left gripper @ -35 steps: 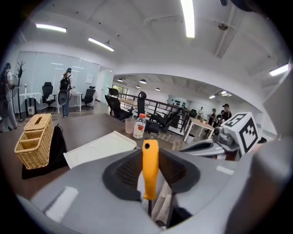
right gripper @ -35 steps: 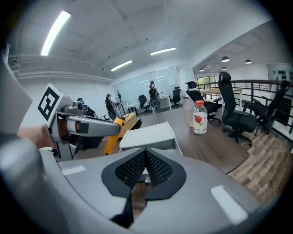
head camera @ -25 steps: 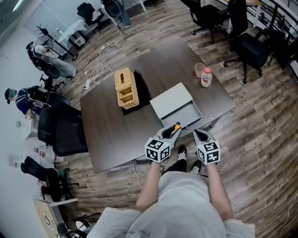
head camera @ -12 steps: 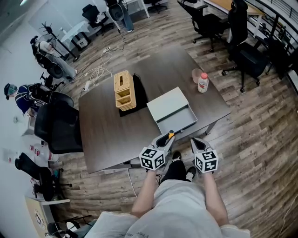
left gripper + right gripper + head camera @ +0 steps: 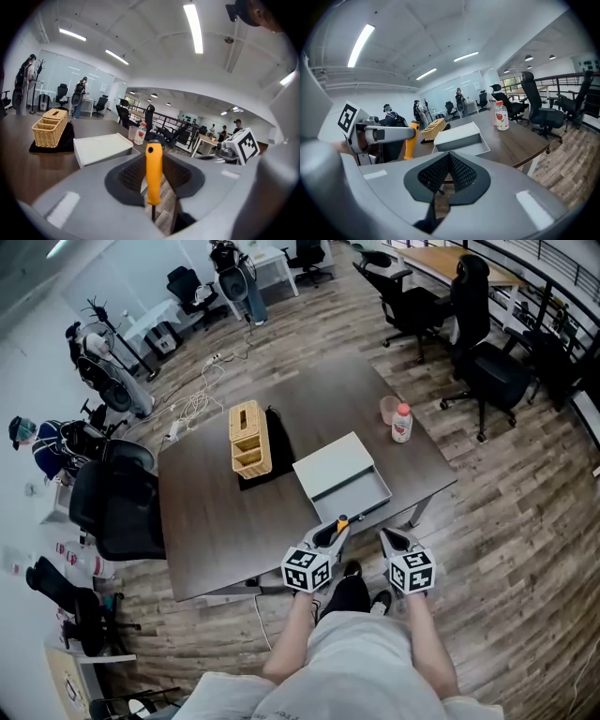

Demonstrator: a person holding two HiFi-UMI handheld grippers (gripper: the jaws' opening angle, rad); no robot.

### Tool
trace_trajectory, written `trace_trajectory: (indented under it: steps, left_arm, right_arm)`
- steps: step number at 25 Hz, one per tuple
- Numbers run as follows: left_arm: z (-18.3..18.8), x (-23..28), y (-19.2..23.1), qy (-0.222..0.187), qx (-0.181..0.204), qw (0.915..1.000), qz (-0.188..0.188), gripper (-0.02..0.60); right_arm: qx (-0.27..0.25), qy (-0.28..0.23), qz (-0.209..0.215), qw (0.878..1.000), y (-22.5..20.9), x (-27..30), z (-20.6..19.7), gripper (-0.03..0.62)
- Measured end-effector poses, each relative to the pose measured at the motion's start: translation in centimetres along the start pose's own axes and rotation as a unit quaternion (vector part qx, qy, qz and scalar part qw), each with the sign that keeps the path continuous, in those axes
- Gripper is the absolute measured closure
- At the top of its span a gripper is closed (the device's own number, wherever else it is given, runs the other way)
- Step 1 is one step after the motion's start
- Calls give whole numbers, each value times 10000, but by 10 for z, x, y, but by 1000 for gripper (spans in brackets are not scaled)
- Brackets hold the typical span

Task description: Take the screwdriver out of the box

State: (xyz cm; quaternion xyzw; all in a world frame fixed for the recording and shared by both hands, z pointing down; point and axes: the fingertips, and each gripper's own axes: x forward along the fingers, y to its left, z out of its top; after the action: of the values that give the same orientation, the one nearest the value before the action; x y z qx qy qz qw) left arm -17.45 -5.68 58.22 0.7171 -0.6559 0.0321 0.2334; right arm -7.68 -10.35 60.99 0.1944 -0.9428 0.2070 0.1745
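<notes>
Left gripper (image 5: 154,161) pinches the orange-handled metal screwdriver (image 5: 153,174) mid-handle, out of the white open box (image 5: 339,472), at the near edge of the dark wooden table (image 5: 216,521). Right gripper (image 5: 449,159) has jaws pressed together, empty. Screwdriver is likely light, stiff and smooth, so the mid-handle hold suits.

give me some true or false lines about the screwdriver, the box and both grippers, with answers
1. The left gripper is shut on the screwdriver. True.
2. The screwdriver lies in the box. False: it is out of the box, in the left gripper, on the person's side of the table edge.
3. The right gripper holds the bottle. False: its jaws are together on nothing, and the bottle stands on the table's far right corner.
4. The basket stands on the table, left of the box. True.
</notes>
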Motion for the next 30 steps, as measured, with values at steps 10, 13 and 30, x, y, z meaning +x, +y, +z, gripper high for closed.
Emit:
trace_trajectory:
  steps: [10, 13, 30]
  left_arm:
    - [1, -4, -3, -119, -50, 9998, -159, 417]
    - [-1, -6, -3, -115, -44, 9998, -180, 417]
    - [-21, -1, -11, 130, 83, 9998, -115, 417]
  right_arm:
    - [-16, 122, 150, 9998, 15, 1, -3, 597]
    - [82, 104, 198, 9997, 18, -2, -4, 597]
    - [154, 249, 554, 9980, 20, -11, -16, 597]
